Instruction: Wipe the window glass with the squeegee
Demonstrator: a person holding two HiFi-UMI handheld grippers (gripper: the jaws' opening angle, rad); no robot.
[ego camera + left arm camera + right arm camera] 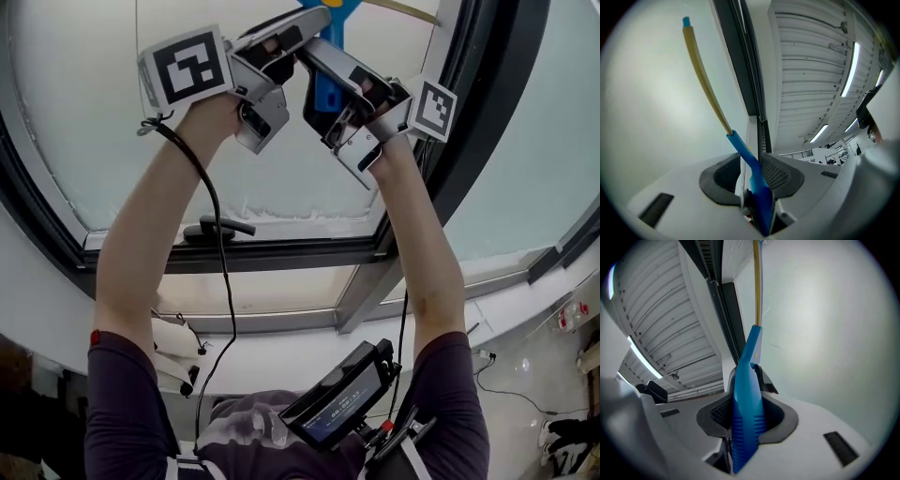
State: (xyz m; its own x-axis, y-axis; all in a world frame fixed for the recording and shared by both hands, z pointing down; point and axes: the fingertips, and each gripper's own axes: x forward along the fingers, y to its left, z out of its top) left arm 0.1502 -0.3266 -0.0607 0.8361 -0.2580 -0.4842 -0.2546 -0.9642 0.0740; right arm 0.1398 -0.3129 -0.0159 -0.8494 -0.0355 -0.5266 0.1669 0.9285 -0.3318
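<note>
I hold both grippers up against the window glass [112, 150]. The squeegee has a blue handle [326, 89] and a long yellow blade [705, 79] that lies along the glass. My left gripper [298, 36] comes in from the left and is shut on the blue handle [757, 180], which stands between its pads. From the right, my right gripper [328, 70] is shut on the ribbed part of the handle [746, 408]. In the right gripper view the yellow blade [757, 287] runs straight up beside the dark window frame [729, 319]. The blade's far end is cut off in the head view.
A black window handle [217, 228] sits on the lower frame below my left arm. A thick dark frame post [487, 103] runs right of the grippers. A dark device [342, 394] hangs at the person's chest. Cables [511, 384] lie on the floor at lower right.
</note>
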